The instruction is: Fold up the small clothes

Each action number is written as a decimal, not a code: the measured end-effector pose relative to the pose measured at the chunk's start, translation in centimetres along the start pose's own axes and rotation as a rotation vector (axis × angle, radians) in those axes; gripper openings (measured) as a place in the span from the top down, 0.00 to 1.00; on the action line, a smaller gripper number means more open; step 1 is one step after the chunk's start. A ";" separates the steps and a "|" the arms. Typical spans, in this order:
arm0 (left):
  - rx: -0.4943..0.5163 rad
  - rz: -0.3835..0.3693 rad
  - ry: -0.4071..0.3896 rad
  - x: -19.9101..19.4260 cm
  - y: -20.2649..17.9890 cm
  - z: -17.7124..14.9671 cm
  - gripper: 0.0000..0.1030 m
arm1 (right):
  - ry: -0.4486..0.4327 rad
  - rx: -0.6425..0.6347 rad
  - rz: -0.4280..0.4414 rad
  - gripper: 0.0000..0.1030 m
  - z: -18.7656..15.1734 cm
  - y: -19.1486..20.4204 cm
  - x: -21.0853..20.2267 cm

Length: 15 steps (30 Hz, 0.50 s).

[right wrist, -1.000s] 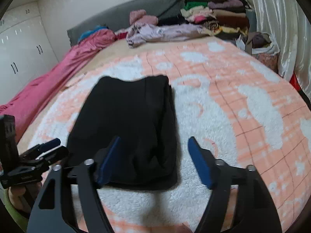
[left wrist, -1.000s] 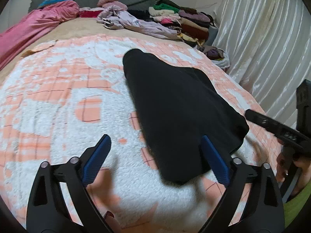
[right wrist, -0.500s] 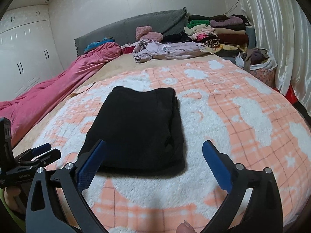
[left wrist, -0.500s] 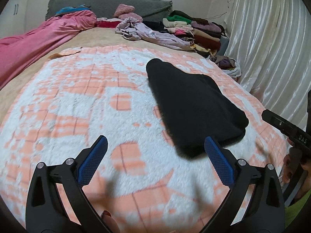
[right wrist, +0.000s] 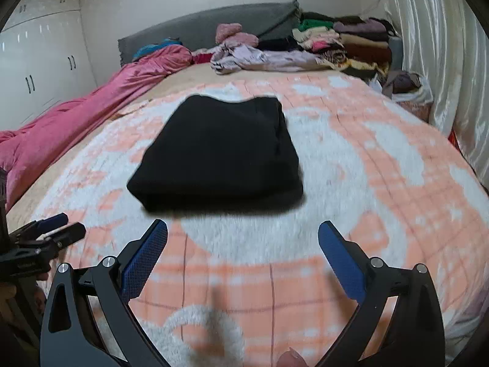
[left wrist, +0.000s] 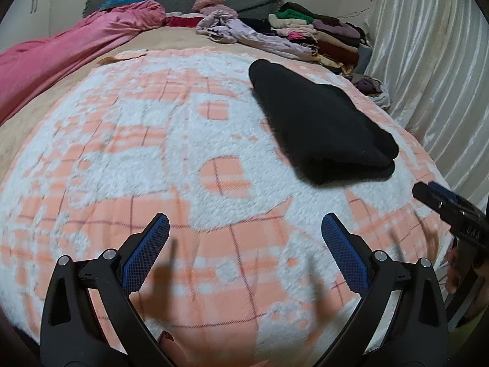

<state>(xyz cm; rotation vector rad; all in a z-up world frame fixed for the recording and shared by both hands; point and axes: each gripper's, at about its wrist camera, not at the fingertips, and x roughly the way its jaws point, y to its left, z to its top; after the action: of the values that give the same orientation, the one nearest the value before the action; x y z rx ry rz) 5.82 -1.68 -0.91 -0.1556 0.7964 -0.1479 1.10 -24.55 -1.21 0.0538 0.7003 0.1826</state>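
Note:
A black garment lies folded into a thick rectangle on the orange-and-white fleece blanket. My left gripper hangs open over bare blanket, nearer than the garment and to its left, with nothing between its blue pads. My right gripper is open too, just short of the garment's near edge and clear of it. Each gripper shows at the edge of the other's view: the right gripper at the right, the left gripper at the left.
A pink quilt runs along the bed's left side. Loose lilac clothes and a stack of folded clothes sit by the grey headboard. A shiny curtain hangs on the right, white wardrobes stand on the left.
Both grippers have pulled back from the black garment, which now lies alone farther ahead. The right gripper's jaws, which straddled its near corner, have spread wider.

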 end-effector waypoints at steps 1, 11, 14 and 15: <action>-0.001 0.008 0.003 0.0 0.1 -0.2 0.09 | 0.010 0.015 0.000 0.04 -0.4 -0.1 0.1; 0.025 0.027 0.001 -0.1 -0.5 -1.0 0.09 | 0.017 0.030 -0.008 0.04 -1.1 -0.1 -0.1; 0.026 0.029 0.000 -0.2 -0.5 -1.0 0.09 | 0.019 0.026 -0.006 0.04 -1.1 -0.1 -0.1; 0.026 0.030 0.000 -0.1 -0.5 -1.1 0.09 | 0.022 0.025 -0.006 0.04 -1.1 0.0 -0.1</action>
<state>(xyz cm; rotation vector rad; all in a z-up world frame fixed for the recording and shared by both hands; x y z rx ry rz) 4.90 -2.22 -1.47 -0.1192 0.7965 -0.1298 0.33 -24.61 -1.99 0.0733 0.7243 0.1693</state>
